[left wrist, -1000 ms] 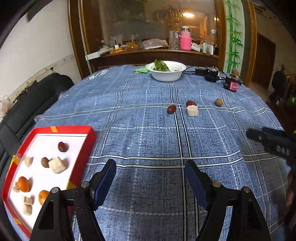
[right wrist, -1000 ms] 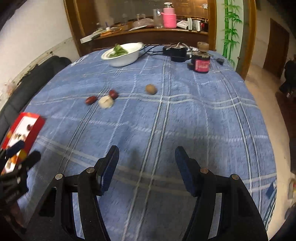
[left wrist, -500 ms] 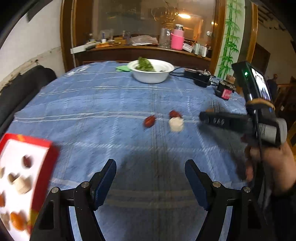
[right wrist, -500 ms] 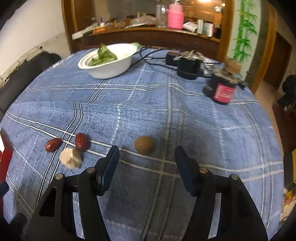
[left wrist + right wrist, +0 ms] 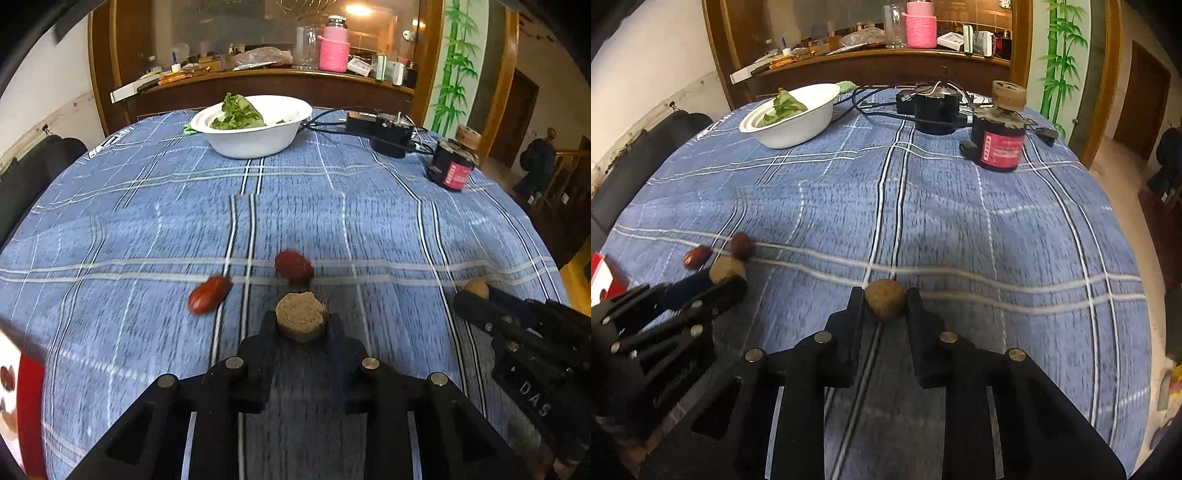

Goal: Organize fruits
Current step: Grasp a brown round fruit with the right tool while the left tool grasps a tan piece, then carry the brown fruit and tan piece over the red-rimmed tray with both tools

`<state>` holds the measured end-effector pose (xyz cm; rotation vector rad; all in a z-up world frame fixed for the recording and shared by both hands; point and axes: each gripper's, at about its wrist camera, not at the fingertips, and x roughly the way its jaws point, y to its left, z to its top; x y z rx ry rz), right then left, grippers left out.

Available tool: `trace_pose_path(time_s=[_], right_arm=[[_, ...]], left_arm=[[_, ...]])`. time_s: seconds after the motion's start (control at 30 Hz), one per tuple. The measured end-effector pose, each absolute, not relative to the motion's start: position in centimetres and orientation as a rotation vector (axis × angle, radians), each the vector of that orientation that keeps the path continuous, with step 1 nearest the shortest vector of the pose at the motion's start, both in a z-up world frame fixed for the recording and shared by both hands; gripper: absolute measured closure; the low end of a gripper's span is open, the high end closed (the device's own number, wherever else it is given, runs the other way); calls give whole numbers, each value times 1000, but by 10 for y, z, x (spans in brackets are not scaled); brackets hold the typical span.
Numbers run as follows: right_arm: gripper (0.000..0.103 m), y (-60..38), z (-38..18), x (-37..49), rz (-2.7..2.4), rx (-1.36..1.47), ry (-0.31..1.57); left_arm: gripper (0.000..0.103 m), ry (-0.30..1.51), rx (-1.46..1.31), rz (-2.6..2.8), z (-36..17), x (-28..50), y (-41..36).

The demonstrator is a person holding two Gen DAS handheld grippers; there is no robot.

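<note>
Blue plaid cloth: it covers the desk (image 5: 369, 206) that carries every loose piece I see

Left gripper (image 5: 301, 325): I have it narrowed onto the tan cake-like block (image 5: 301, 315), a finger on each flank; whether it bears weight yet I cannot tell

Right gripper (image 5: 884, 301): I read it as closed on the round brown fruit (image 5: 884, 298), which fills the gap at the tips

Two red dates (image 5: 293, 266) (image 5: 208, 294): loose just beyond and left of the left gripper, long axes slanting across my approach

Red tray (image 5: 31, 406): at the desk's near-left edge, so the left gripper is nearer

Next move, my judgement: lift both, carry left toward the tray
</note>
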<state>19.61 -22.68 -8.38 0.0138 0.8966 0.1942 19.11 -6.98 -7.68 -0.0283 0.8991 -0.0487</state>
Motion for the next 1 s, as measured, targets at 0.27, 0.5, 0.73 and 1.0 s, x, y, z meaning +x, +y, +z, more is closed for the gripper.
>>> trace_pose_path(time_s=[0.27,0.5,0.73,1.0], right_arm=[[82,-215,-61,133,260,13,843],[82,-204,-56,69,283,50,826],[82,-191,-58,27,287,62,824],[82,-171,-55,1,316,41,816]], left_arm=[[77,891,-4,-13,-65,113,-50],[77,853,-2,-17,-54,57,-34],[78,839,-23,-11,-52,21,-16],[78,827,-44,8,-49,-2,1]])
